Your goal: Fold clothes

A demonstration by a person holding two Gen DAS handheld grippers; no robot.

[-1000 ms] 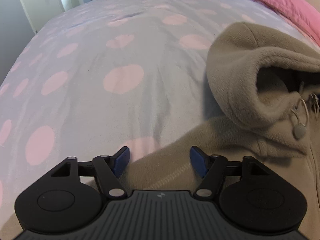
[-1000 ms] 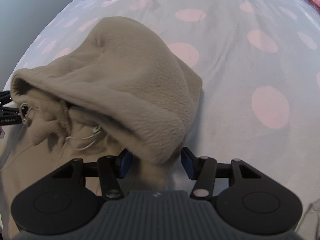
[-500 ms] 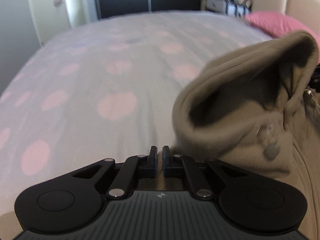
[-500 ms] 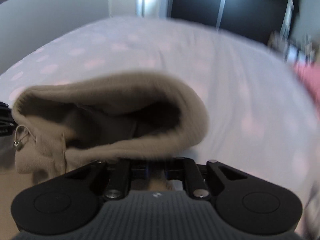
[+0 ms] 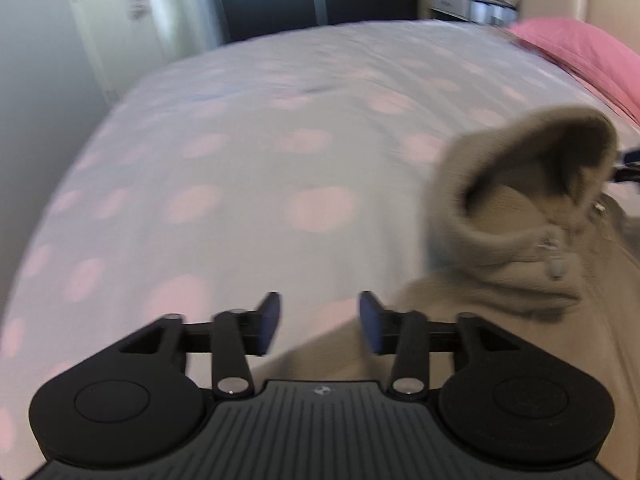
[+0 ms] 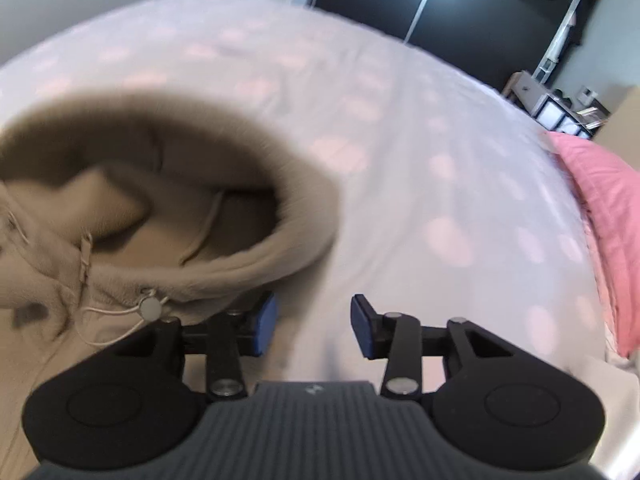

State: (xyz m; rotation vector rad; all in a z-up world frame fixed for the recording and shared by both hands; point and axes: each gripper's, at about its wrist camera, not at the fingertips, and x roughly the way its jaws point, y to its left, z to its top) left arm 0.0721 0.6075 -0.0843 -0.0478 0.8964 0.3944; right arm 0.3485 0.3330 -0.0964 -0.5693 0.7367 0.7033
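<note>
Hoodie (image 6: 168,208) spread on bed (image 5: 240,152) for folding; left gripper (image 5: 320,322) and right gripper (image 6: 312,326) opening, gripping nothing, hood alongside.

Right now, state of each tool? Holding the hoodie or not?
Left tool: jaws opening, nothing between them; the beige hoodie lies off to its right.
Right tool: jaws opening, nothing between them; the hood's edge sits over its left finger.
</note>
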